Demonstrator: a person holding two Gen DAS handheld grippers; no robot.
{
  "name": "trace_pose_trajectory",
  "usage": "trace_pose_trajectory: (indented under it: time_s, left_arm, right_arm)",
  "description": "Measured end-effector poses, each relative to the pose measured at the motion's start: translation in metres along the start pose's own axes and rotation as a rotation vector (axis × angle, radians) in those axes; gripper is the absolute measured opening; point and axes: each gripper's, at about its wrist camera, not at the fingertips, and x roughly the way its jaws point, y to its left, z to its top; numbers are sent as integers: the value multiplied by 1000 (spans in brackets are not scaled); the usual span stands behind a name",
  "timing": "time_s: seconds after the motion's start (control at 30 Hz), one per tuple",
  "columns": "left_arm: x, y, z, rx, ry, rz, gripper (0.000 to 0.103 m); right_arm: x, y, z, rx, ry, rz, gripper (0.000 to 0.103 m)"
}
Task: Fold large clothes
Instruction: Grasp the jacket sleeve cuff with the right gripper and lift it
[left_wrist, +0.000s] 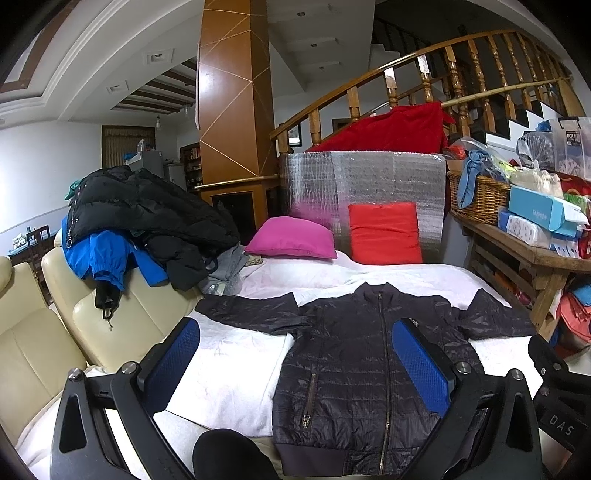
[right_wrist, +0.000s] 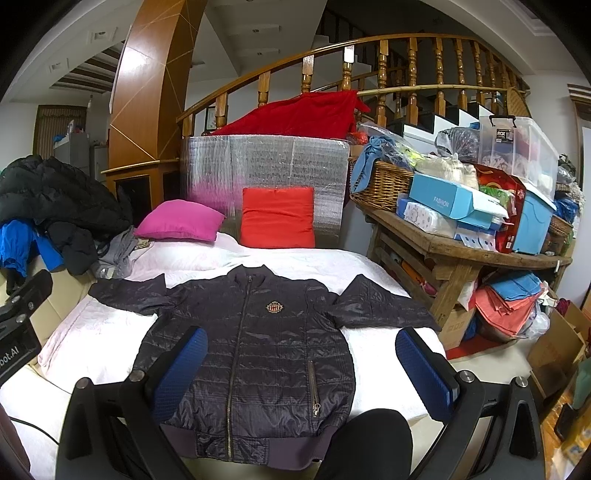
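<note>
A dark quilted zip jacket (left_wrist: 354, 373) lies flat, front up, on a white-covered bed (left_wrist: 229, 373), sleeves spread to both sides. It also shows in the right wrist view (right_wrist: 266, 354), with a crest badge on the chest. My left gripper (left_wrist: 295, 332) is open and empty, held above the jacket's left half near the hem. My right gripper (right_wrist: 301, 343) is open and empty, held above the jacket's right half near the hem. Neither touches the jacket.
A pink pillow (left_wrist: 291, 238) and a red pillow (left_wrist: 384, 232) lie at the bed's head against a silver foil panel (left_wrist: 362, 177). A pile of black and blue coats (left_wrist: 140, 221) sits on a cream sofa at left. A cluttered wooden bench (right_wrist: 461, 251) stands at right.
</note>
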Motion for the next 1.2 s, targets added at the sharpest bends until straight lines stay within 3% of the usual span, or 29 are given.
trace_pose_trajectory:
  time_s: [0.2, 0.37, 0.5, 0.67, 0.8, 0.97, 1.1, 1.2]
  left_arm:
    - [26, -9, -3, 6, 56, -52, 103]
    - [113, -28, -19, 10, 229, -98, 103]
    - [217, -45, -51, 7, 437, -110, 103]
    - [321, -61, -92, -16, 579, -46, 103]
    - [387, -79, -117, -40, 673, -35, 103]
    - [440, -101, -133, -71, 688, -51, 103]
    - [450, -114, -128, -79, 582, -94, 103]
    - [449, -120, -126, -67, 551, -107, 103]
  right_arm:
    - [16, -3, -1, 0, 20, 7, 103]
    - [67, -37, 3, 76, 36, 19, 103]
    - [142, -94, 1, 178, 85, 21, 103]
    - [244, -182, -20, 321, 178, -32, 103]
    - [326, -266, -51, 568, 255, -16, 103]
    - [407, -352, -93, 947, 255, 57, 103]
    - [457, -398, -132, 1278, 204, 140, 103]
    - [481, -410, -141, 1350, 198, 113, 103]
